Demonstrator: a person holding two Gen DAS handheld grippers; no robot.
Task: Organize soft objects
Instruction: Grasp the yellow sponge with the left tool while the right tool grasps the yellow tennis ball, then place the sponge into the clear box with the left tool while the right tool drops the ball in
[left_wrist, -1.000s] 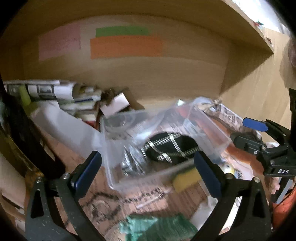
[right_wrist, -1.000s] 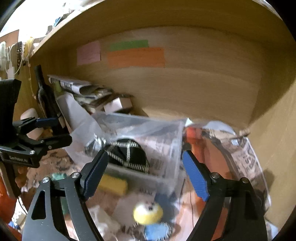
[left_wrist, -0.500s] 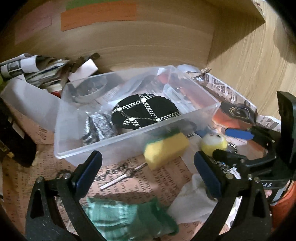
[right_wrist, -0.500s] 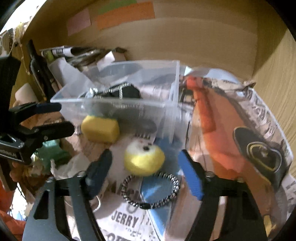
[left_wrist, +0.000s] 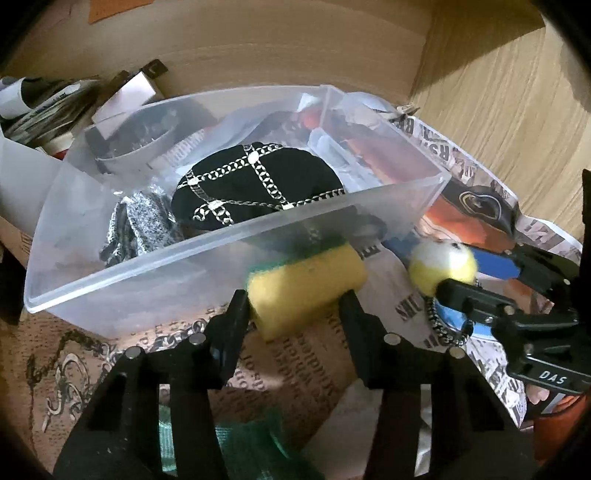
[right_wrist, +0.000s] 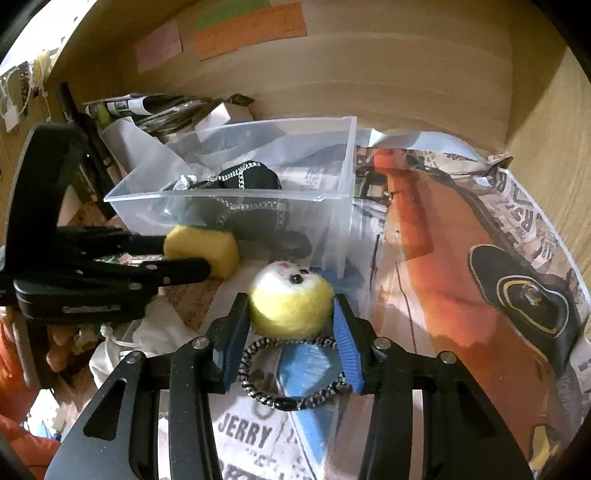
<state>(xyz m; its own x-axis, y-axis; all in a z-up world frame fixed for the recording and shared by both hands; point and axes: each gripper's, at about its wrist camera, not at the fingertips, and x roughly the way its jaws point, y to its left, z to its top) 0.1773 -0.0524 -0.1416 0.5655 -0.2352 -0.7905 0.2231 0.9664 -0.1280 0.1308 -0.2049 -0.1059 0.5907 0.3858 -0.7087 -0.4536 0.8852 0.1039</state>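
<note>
**Now: both grippers clamped on soft items**

Since 0.5 s ago both grippers have come down and closed from wide open; 1 s ago they were still aimed at the shelf wall above the bin.

- Left gripper (left_wrist: 295, 299): jaws narrowed onto the sponge (left_wrist: 306, 284), pinching its two ends. The sponge's long axis runs left-right across the jaws, tilted slightly up to the right, green scour side facing the bin (left_wrist: 122, 280). It sits just outside the bin's front wall, touching it.
- Right gripper (right_wrist: 290, 314): blue pads (right_wrist: 343, 332) pressed on both sides of the yellow ball (right_wrist: 291, 302), dot face pointing up and away. The ball is on the newspaper (right_wrist: 243, 432) just right of the sponge, with a hair tie (right_wrist: 291, 402) below it between the fingers.
- A black beret (left_wrist: 255, 184) lies inside the bin.
</note>
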